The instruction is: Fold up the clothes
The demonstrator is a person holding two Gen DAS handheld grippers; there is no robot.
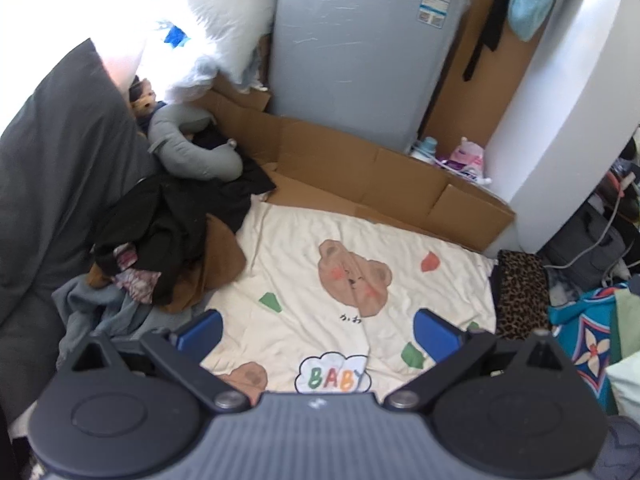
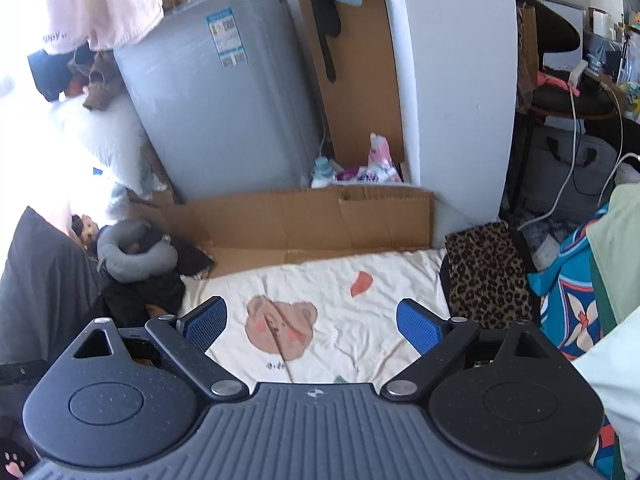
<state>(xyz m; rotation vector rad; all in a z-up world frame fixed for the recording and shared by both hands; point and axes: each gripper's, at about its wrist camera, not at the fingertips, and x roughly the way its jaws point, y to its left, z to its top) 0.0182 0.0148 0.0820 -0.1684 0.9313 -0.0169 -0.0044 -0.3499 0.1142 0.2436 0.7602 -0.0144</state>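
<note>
While nothing is gripped, the left gripper [image 1: 318, 330] is held above the cream bear-print sheet [image 1: 360, 280] with its blue pads [image 1: 202, 330] spread wide. The right gripper [image 2: 312, 322] is likewise carried wide apart and empty over the same sheet [image 2: 340, 292]. Unfolded clothes are seen as a dark heap [image 1: 172, 232] at the sheet's left edge (black, brown and grey pieces mixed, not separable), partly lying on the sheet. A grey neck pillow [image 1: 188, 148] is seen just behind the heap. A leopard-print cloth [image 2: 486, 276] is laid at the sheet's right edge. Flattened cardboard [image 1: 360, 176] is propped behind the sheet, against a grey appliance [image 1: 360, 52].
</note>
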